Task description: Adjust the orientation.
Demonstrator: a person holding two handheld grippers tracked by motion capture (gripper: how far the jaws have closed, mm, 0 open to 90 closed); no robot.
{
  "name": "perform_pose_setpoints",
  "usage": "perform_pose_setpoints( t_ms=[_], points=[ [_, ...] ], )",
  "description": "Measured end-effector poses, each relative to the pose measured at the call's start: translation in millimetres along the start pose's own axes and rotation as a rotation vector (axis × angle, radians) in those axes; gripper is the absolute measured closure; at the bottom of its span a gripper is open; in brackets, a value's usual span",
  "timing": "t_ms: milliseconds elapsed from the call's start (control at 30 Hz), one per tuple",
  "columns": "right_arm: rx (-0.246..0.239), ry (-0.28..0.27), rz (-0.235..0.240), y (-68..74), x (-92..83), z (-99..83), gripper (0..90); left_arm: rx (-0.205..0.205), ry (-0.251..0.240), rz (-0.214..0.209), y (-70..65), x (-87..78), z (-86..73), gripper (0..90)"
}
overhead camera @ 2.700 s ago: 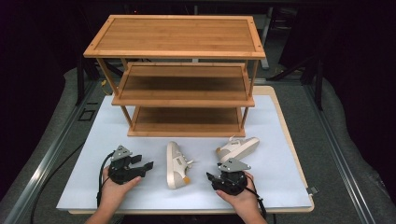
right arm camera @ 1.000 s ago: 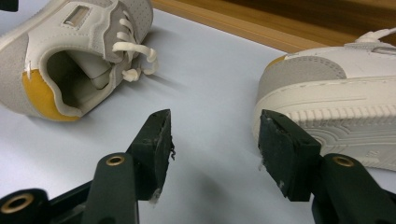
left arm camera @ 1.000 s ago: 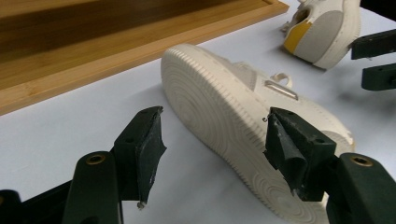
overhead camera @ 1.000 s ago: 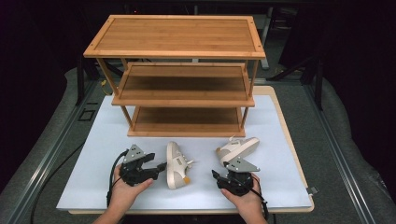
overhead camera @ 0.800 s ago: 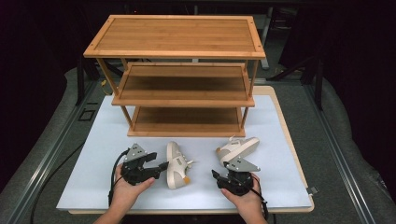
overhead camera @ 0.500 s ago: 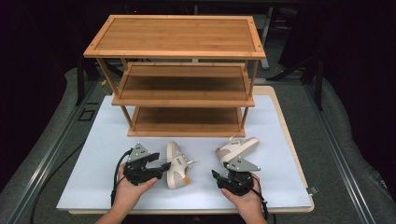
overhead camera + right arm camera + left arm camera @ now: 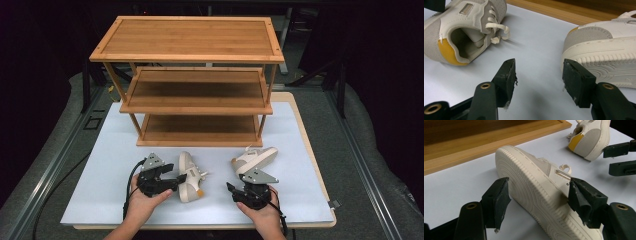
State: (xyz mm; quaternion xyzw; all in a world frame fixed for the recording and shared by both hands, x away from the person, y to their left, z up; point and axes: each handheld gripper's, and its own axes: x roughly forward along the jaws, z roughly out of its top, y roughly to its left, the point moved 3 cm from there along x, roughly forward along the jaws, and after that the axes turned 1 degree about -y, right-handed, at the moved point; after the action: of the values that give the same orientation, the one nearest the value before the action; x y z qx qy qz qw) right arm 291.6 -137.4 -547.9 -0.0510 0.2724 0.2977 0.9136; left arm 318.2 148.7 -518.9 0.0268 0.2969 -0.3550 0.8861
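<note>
Two cream sneakers with yellow heel patches lie on the white tabletop in front of a wooden rack. One sneaker (image 7: 189, 176) (image 7: 534, 180) (image 7: 461, 30) lies on its side with its sole toward my left gripper (image 7: 172, 181) (image 7: 539, 192). That gripper is open and straddles the shoe's middle: the right jaw touches the upper, the left jaw stands off the sole. The other sneaker (image 7: 255, 159) (image 7: 604, 50) (image 7: 591, 140) sits near the rack's right foot. My right gripper (image 7: 232, 189) (image 7: 537, 67) is open over bare table just in front of this sneaker, holding nothing.
A three-tier bamboo rack (image 7: 195, 75) stands at the back of the white table (image 7: 100, 165); its shelves hold nothing. Its bottom board (image 7: 461, 147) runs close behind the shoes. Bare table lies left of my left hand and between the two shoes.
My left gripper has moved right, up to the sneaker lying on its side, and its jaws now sit around it. The right gripper has barely shifted.
</note>
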Motion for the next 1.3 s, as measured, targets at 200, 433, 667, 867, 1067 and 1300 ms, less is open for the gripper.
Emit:
perform_pose_setpoints(
  t_ms=[200,433,667,867,1067,1300],
  points=[
    [-0.001,0.003,0.003,0.1,0.2,0.0,44.1,0.012,0.005,-0.009,-2.1,2.6,-1.7,34.0],
    [0.007,0.0,0.002,-1.0,-1.2,0.0,44.1,0.025,0.004,-0.01,1.8,-5.2,-4.0,37.5],
    [0.001,0.001,0.003,-0.8,-1.3,0.2,44.1,0.02,-0.01,0.02,7.2,-15.1,-8.9,38.4],
    [0.006,0.005,0.019,-0.9,-0.2,0.0,44.1,-0.001,-0.027,0.036,13.7,-22.4,-16.2,38.5],
    [0.006,0.007,0.019,-0.2,0.1,0.0,44.1,-0.037,0.023,0.086,26.0,-32.1,-24.6,39.4],
    [0.007,0.006,0.017,-0.9,0.2,0.5,44.1,-0.089,0.085,0.132,40.8,-33.7,-33.4,42.4]
  ],
)
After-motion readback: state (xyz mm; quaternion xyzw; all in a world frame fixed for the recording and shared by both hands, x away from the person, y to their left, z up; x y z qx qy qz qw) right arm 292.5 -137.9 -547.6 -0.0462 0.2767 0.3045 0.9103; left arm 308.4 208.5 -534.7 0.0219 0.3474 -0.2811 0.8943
